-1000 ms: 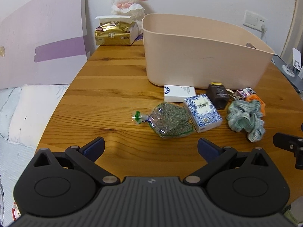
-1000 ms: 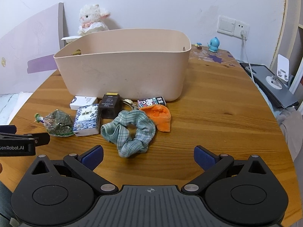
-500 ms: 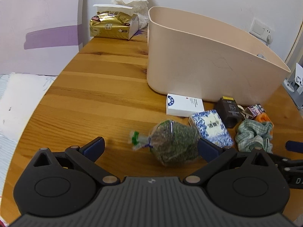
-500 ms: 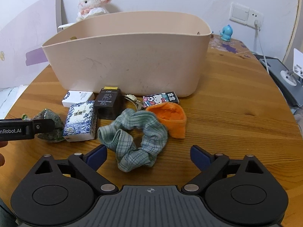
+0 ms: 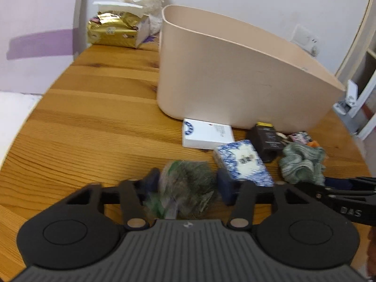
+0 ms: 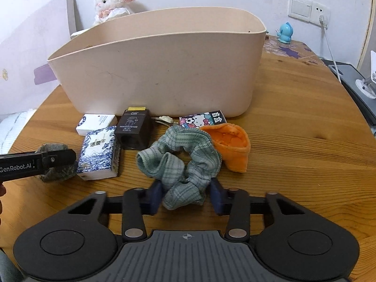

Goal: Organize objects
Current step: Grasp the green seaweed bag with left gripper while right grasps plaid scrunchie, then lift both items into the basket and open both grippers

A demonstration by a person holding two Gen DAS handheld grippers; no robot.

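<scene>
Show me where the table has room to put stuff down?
Bare wood lies right of the bin and orange cloth, toward the cable, and left of the bin, before the gold pack. It is crowded in front of the bin: boxes, tissue pack, scrunchie.

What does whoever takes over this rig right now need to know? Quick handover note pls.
Left gripper: jaws closing, the bag of dried herbs between them, bag on the table.
Right gripper: jaws closing, the near edge of the green scrunchie between them, scrunchie on the table.
Still on the table in front of the beige bin: white box, blue-and-white tissue pack, dark box, cartoon card box, orange pouch.
Done: no item seen in the bin; most of its inside is hidden.
Left: finish both grips, lift, presumably drop into the bin, then the remaining five.
</scene>
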